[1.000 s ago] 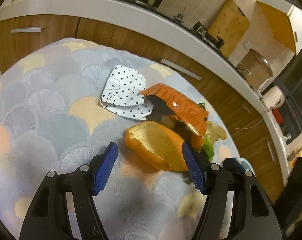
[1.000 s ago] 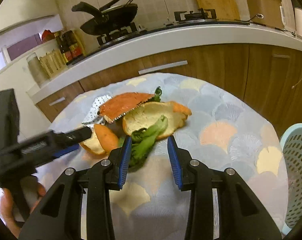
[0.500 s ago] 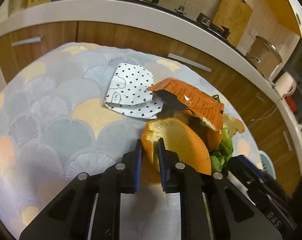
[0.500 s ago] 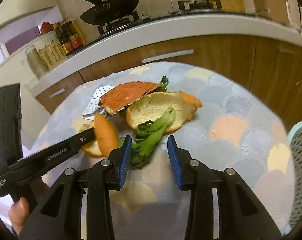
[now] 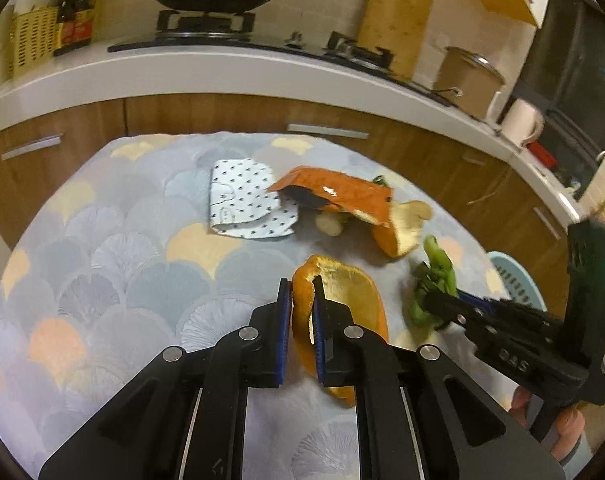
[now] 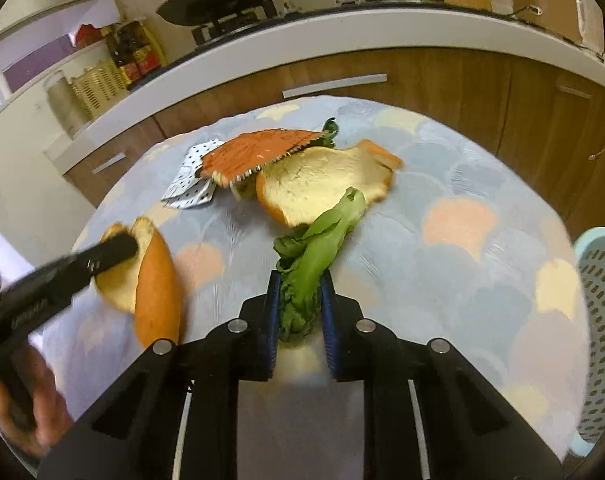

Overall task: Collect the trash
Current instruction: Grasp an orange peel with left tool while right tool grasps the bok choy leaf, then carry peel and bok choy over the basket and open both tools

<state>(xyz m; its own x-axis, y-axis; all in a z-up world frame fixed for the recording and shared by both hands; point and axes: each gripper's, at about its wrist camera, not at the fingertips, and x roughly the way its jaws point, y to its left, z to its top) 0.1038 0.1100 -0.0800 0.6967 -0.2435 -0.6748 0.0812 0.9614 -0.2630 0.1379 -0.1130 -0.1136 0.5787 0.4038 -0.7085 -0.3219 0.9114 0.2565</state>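
My left gripper (image 5: 302, 292) is shut on an orange peel (image 5: 354, 308) and holds it above the round table; it shows in the right wrist view (image 6: 146, 276) too. My right gripper (image 6: 300, 284) is shut on a green vegetable stalk (image 6: 322, 248), also seen in the left wrist view (image 5: 434, 280). On the table lie a second orange peel (image 6: 322, 180), an orange wrapper (image 5: 338, 192) and a spotted white paper (image 5: 242, 204).
A pale blue perforated basket (image 6: 602, 312) stands past the table's right edge, also in the left wrist view (image 5: 514, 280). The table has a scallop-patterned cloth (image 5: 102, 280). Wooden cabinets and a white counter (image 5: 222, 76) with a wok run behind.
My left gripper closed on the orange peel and lifted it away from the pile. My right gripper closed on the green stalk and pulled it back from the second peel.
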